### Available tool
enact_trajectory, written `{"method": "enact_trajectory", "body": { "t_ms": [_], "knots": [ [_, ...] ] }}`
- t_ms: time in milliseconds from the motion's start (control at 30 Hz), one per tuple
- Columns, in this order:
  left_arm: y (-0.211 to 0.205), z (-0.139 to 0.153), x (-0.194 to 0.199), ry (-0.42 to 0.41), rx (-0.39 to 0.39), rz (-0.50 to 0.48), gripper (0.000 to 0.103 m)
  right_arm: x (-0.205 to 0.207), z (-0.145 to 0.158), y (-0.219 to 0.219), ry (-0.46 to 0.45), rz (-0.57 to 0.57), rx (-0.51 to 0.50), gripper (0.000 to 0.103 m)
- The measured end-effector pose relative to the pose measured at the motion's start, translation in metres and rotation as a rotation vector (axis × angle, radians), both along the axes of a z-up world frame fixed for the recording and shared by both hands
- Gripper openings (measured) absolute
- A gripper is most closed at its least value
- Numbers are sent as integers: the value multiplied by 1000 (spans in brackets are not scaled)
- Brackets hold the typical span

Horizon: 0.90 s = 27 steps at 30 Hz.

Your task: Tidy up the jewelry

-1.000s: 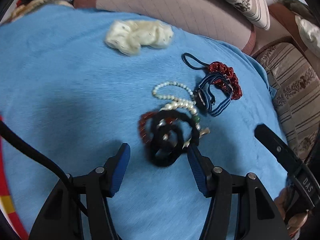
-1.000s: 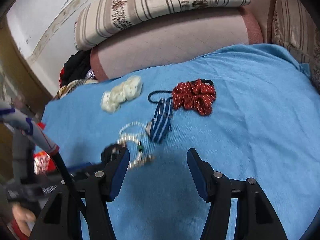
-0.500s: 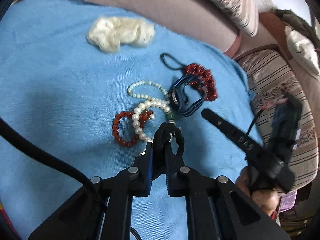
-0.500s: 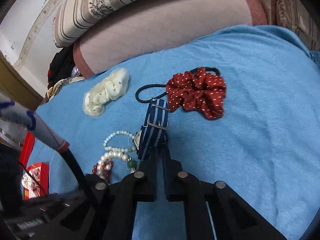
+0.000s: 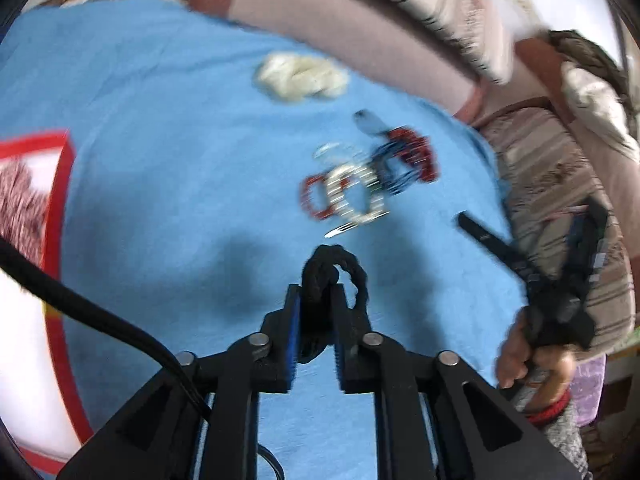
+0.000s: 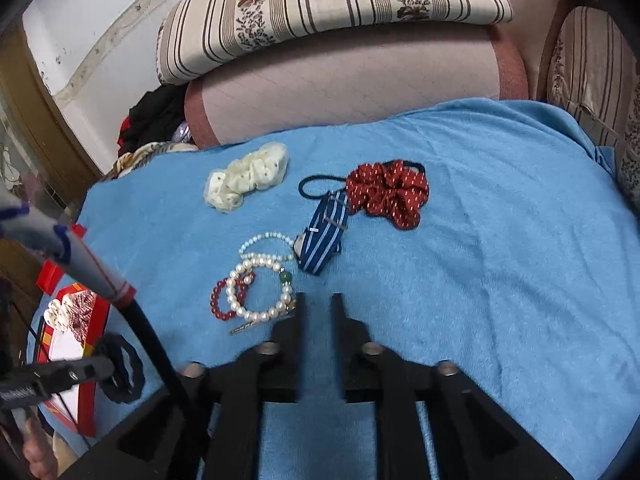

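My left gripper (image 5: 316,289) is shut on a black braided ring (image 5: 352,268), lifted off the blue towel (image 5: 180,140); its jaws are opening slightly, with the ring still pinched between the pads. In the right wrist view that ring (image 6: 124,372) hangs beside a red box (image 6: 86,364). My right gripper (image 6: 318,298) is opening, nothing between its fingers, just short of the pearl bracelet (image 6: 260,280). Around the pearls lie a red bead bracelet (image 6: 224,300), a blue striped watch strap (image 6: 322,236), a red dotted scrunchie (image 6: 390,194) and a cream scrunchie (image 6: 248,176).
A thin black hair tie (image 6: 316,184) lies behind the strap. Pink and striped cushions (image 6: 340,80) border the towel's far edge, with more striped cushions (image 6: 592,80) on the right. A hand (image 5: 532,360) holds the right gripper at the towel's right edge.
My left gripper shut on the black ring and carried it up and away from the pile toward the red box. My right gripper shut near the watch strap, then drew back and partly opened.
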<state>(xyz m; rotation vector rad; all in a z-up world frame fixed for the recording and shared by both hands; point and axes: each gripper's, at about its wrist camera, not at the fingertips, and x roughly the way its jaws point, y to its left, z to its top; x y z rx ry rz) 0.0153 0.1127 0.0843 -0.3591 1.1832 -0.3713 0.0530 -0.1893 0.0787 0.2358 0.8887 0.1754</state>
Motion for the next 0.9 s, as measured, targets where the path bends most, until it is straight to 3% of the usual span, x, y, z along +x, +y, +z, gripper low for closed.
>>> {"method": "enact_trajectory", "body": {
  "t_ms": [33,100,133,433,600,633,667,733,900],
  "knots": [
    [8,-8,1,14,-9,21,20,0,-2,2,-1,-2,-3,38],
    [20,-16,3,15,-17,58,36,-1,-6,8,8,18,-4,38],
    [28,-19,5,8,-8,85,39,-2,-8,12,12,33,-1,38],
    [56,-29,-3,-11,-4,105,40,-18,-42,97,99,325,101,38],
    [73,-32,-14,-6,-46,155,40,-16,-53,137,129,384,145,38],
    [74,-33,-14,-5,-49,162,40,-14,-58,143,145,390,130,36],
    [76,-33,-15,-4,-51,167,40,-12,-63,146,160,393,126,23],
    [78,-33,-17,-4,-48,170,40,-9,-66,144,181,389,141,9],
    [71,-34,-19,-9,-38,142,40,-23,-53,101,126,303,177,7]
  ]
}}
